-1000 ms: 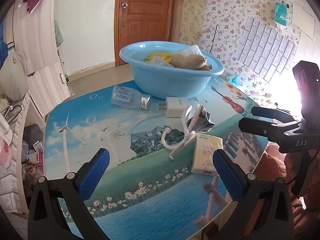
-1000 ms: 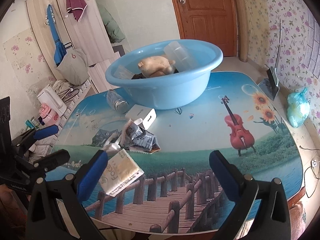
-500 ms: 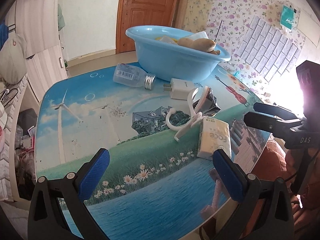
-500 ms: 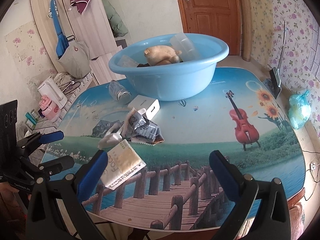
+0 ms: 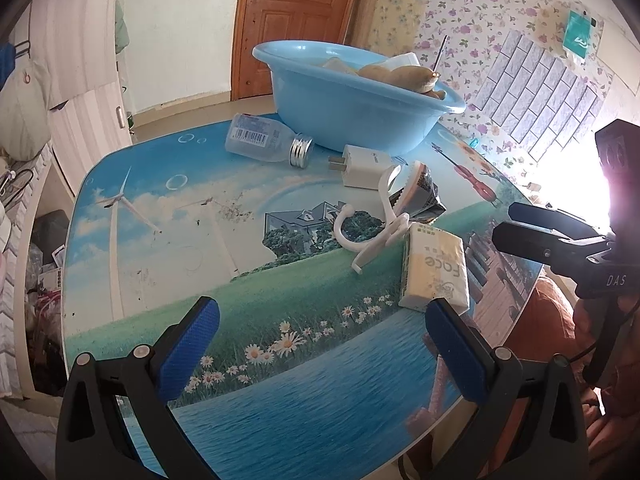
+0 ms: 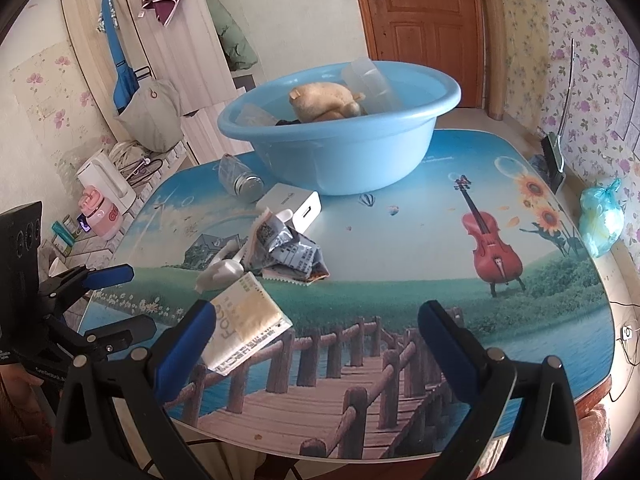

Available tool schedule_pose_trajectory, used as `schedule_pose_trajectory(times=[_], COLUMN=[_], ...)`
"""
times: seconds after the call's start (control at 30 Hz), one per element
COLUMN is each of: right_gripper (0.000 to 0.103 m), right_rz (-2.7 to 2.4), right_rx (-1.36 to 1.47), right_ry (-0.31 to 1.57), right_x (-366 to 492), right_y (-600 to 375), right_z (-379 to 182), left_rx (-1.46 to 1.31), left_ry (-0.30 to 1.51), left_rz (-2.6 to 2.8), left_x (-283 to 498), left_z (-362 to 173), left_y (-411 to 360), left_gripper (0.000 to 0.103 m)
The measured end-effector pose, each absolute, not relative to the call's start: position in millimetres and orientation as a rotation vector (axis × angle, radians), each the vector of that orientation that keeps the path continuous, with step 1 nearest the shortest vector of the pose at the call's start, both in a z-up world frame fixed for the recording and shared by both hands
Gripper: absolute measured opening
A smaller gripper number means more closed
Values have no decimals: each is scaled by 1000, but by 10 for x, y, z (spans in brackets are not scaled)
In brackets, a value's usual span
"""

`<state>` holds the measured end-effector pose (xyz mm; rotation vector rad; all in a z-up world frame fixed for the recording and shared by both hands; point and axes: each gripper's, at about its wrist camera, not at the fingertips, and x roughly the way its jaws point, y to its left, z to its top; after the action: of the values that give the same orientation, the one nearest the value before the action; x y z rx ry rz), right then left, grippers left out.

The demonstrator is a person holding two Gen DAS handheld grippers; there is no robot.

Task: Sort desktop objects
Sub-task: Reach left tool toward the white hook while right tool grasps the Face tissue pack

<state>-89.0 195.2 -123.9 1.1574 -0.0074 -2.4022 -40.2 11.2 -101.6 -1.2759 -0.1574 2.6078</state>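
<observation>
A blue basin [image 5: 352, 116] [image 6: 340, 148] at the table's far side holds a plush toy [image 6: 324, 100] and other items. In front of it lie a clear bottle [image 5: 266, 142], a white charger [image 5: 366, 170], a crumpled foil wrapper [image 6: 288, 250], a white plastic hook [image 5: 372, 232] and a tissue pack [image 5: 434, 270] [image 6: 244, 320]. My left gripper [image 5: 320, 350] hovers open over the near table edge, the tissue pack just beyond its right finger. My right gripper [image 6: 316, 344] is open too, the tissue pack beside its left finger.
The table [image 5: 160, 248] has a printed landscape top. A blue plastic bag [image 6: 602, 220] sits at the right edge by a stand [image 6: 554, 160]. A pink cup [image 6: 98, 216] and clutter stand on a low shelf left of the table. A door [image 6: 424, 20] is behind.
Both grippers have dropped lower and come closer to the table. The tissue pack now appears larger and nearer each gripper. Nothing on the table moved.
</observation>
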Motion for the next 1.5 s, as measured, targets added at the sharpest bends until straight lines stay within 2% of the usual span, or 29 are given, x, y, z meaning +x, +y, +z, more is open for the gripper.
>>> schedule_pose_trajectory(times=[0.7, 1.2, 1.4, 1.5], right_gripper=[103, 103, 103, 102], right_rz=[-2389, -2268, -2228, -2186], right_rx=[1138, 1093, 1046, 1073], right_ry=[-4, 195, 334, 309], right_x=[-850, -708, -746, -809], right_y=[1918, 1545, 1377, 1348], right_z=[-1204, -1289, -1401, -1451], left_rx=[-1277, -1297, -1301, -1300], left_ry=[-216, -203, -216, -224], left_rz=[2629, 2618, 2632, 2637], left_x=[-361, -369, -339, -334], left_z=[-1060, -1101, -1106, -1103], left_y=[-54, -43, -100, -118], left_gripper=[103, 103, 103, 103])
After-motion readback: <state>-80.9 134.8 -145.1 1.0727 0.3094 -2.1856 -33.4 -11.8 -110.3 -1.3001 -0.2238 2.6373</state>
